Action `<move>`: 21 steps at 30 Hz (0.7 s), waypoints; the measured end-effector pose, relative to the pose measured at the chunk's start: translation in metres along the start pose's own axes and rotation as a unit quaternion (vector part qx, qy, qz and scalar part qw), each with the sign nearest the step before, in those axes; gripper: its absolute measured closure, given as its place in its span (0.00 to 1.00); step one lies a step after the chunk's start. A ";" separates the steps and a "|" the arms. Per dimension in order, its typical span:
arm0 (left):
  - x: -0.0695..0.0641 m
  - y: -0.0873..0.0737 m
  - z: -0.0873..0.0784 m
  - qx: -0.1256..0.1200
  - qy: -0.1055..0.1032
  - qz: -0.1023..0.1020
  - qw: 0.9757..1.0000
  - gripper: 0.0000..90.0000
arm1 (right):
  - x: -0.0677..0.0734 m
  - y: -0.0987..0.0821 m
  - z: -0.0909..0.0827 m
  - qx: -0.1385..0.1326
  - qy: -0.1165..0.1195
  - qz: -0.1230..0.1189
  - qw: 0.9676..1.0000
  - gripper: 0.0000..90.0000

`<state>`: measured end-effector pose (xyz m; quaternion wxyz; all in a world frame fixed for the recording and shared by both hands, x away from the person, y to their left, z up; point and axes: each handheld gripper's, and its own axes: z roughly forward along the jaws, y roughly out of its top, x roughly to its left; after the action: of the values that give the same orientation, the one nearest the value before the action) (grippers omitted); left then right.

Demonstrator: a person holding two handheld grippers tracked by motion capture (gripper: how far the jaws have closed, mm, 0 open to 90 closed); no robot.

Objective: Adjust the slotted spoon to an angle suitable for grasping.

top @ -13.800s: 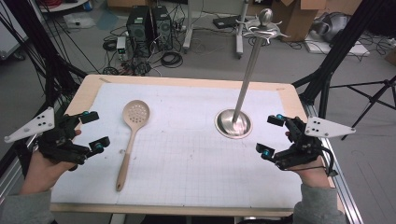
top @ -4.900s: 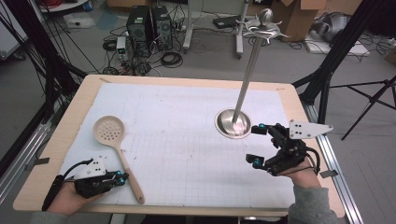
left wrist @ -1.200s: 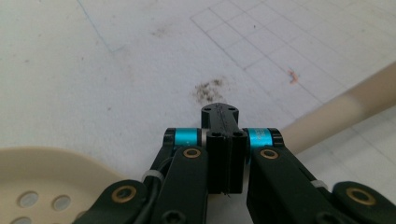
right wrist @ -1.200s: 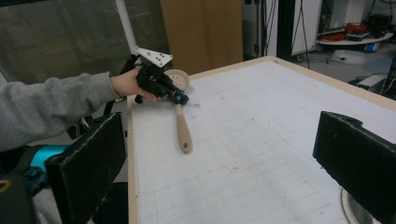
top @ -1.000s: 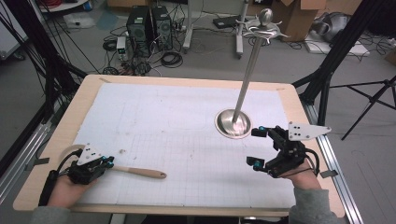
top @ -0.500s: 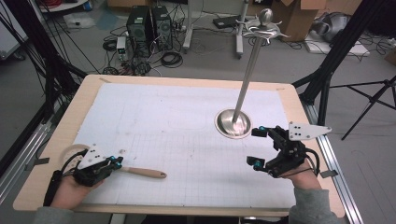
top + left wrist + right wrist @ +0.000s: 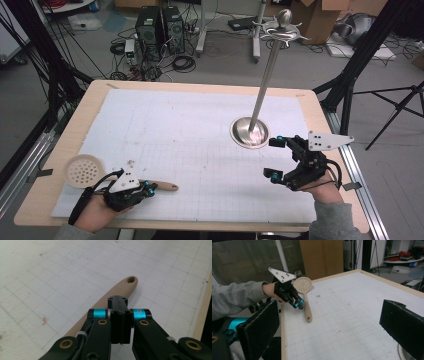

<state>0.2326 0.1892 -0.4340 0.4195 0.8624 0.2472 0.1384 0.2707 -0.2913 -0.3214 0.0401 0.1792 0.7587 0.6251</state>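
A beige slotted spoon (image 7: 82, 170) lies at the front left of the white mat, bowl to the left and handle pointing right. My left gripper (image 7: 146, 190) is shut, pads pressed together with nothing between them. Its tips sit over the spoon handle (image 7: 120, 288); I cannot tell if they touch it. The right gripper view shows the left gripper (image 7: 298, 304) over the spoon (image 7: 303, 285) too. My right gripper (image 7: 273, 158) hangs open and empty at the front right, beside the base of the metal stand (image 7: 249, 133). Its black pads (image 7: 259, 327) stand wide apart.
The stand's thin pole (image 7: 265, 82) rises to a ring of hooks at the top. Its base (image 7: 404, 353) lies close under my right gripper. The wooden table edge (image 7: 200, 225) runs along the front. Tripod legs and computer cases stand on the floor behind.
My left hand has moved right along the spoon handle. The bowl, hidden under the hand before, now shows to its left. The right gripper has stayed where it was.
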 end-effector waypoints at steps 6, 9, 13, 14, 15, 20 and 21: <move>-0.003 0.004 0.015 0.014 0.001 0.017 1.000 0.99 | 0.000 0.000 0.002 0.007 -0.001 0.001 1.000 0.02; 0.001 0.007 0.020 0.016 0.009 0.022 1.000 0.99 | 0.000 -0.001 0.003 0.010 -0.001 0.004 1.000 0.02; 0.005 0.009 0.026 0.016 0.017 0.020 1.000 0.99 | 0.000 -0.001 0.003 0.013 -0.001 0.002 1.000 0.02; 0.007 0.010 0.028 0.017 0.020 0.019 0.999 0.99 | 0.000 -0.001 0.003 0.013 -0.002 0.001 1.000 0.02; 0.010 0.012 0.032 0.018 0.022 0.012 1.000 0.99 | 0.001 -0.001 0.002 0.013 -0.003 0.003 1.000 0.02; 0.017 0.017 0.042 0.020 0.029 0.004 0.999 0.99 | 0.003 -0.003 -0.003 0.014 -0.007 0.004 1.000 0.02; 0.017 0.017 0.042 0.020 0.029 0.004 0.999 0.99 | 0.004 -0.004 -0.004 0.014 -0.008 0.006 1.000 0.02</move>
<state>0.2706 0.1620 -0.4453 0.3942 0.8673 0.2588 0.1596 0.2653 -0.2944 -0.3239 0.0398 0.1890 0.7662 0.6129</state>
